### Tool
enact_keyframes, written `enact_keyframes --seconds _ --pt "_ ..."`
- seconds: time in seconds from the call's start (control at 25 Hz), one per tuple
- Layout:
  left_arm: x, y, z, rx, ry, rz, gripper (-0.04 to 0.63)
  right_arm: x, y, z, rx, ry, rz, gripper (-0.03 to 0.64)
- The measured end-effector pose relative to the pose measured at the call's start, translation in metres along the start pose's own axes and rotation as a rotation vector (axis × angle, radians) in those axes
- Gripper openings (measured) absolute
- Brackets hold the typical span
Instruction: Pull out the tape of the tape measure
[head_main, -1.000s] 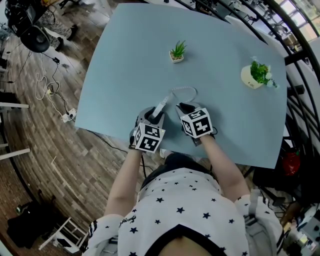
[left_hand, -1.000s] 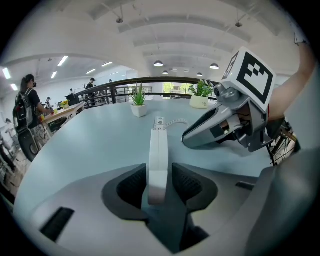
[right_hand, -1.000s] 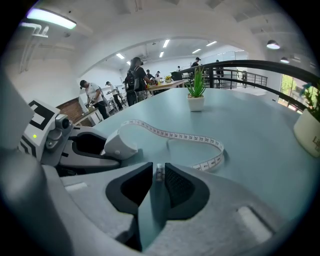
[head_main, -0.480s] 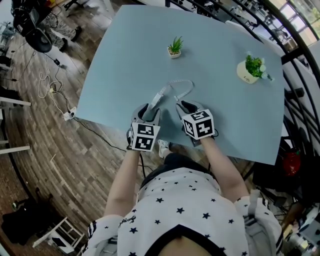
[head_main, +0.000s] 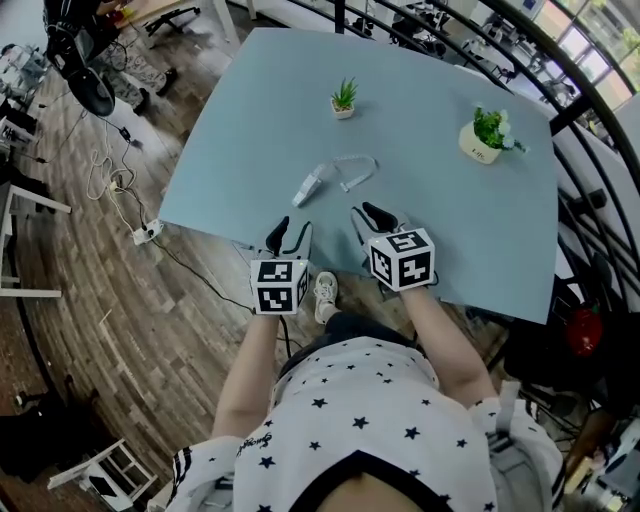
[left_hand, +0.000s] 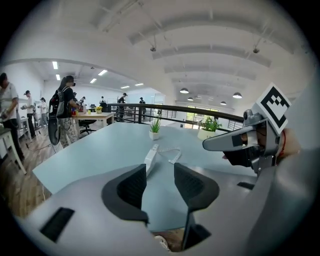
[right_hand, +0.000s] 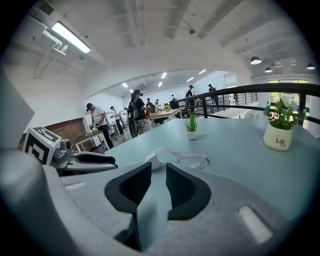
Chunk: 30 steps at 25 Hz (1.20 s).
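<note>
Head view: hand-held grippers, left (head_main: 292, 228) and right (head_main: 378, 214), just opened, empty; pots (head_main: 342, 112) (head_main: 475, 150) hold plants (head_main: 345, 93) (head_main: 490, 127).

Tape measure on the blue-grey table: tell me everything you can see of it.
The small white tape measure rests on the pale blue-grey table, nearer the person's edge than the far one. Its oblong case looks like smooth plastic. A soft, narrow white tape is partly pulled out. It curves away from the case in a loose loop and ends close beside it, lying on the tabletop. Only the table touches it. Any markings are too small to read.
</note>
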<state>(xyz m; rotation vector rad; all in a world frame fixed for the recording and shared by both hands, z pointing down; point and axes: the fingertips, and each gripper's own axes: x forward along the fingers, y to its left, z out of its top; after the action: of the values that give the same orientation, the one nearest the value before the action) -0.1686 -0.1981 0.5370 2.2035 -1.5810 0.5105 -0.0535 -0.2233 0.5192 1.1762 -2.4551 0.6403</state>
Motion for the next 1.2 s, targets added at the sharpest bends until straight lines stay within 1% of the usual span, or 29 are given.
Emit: enact_keyframes --seconds 0.16,0.32,0.52,0.68,0.92,1.2 --pt "-0.027 -0.014 -0.004 -0.064 -0.044 -0.003 0.163 -0.028 0.016 0.002 -0.022 -0.045 0.013 0.077" --pt "-0.055 -0.035 0.002 -0.113 -0.107 -0.017 0.100 -0.060 0.032 0.000 -0.062 -0.071 0.022 0.060" --pt "-0.086 -0.059 0.003 -0.156 -0.163 -0.010 0.054 -0.097 0.046 -0.009 -0.089 -0.098 0.044 0.044" --pt "-0.108 -0.075 -0.002 -0.192 -0.177 -0.004 0.032 -0.126 0.054 -0.015 -0.100 -0.126 0.053 0.009" --pt "-0.136 -0.092 -0.019 -0.201 -0.178 -0.005 0.018 -0.152 0.072 -0.028 -0.138 -0.144 0.067 0.008" --pt "-0.156 -0.101 -0.027 -0.210 -0.191 -0.016 0.012 -0.168 0.085 -0.035 -0.139 -0.166 0.074 0.008"
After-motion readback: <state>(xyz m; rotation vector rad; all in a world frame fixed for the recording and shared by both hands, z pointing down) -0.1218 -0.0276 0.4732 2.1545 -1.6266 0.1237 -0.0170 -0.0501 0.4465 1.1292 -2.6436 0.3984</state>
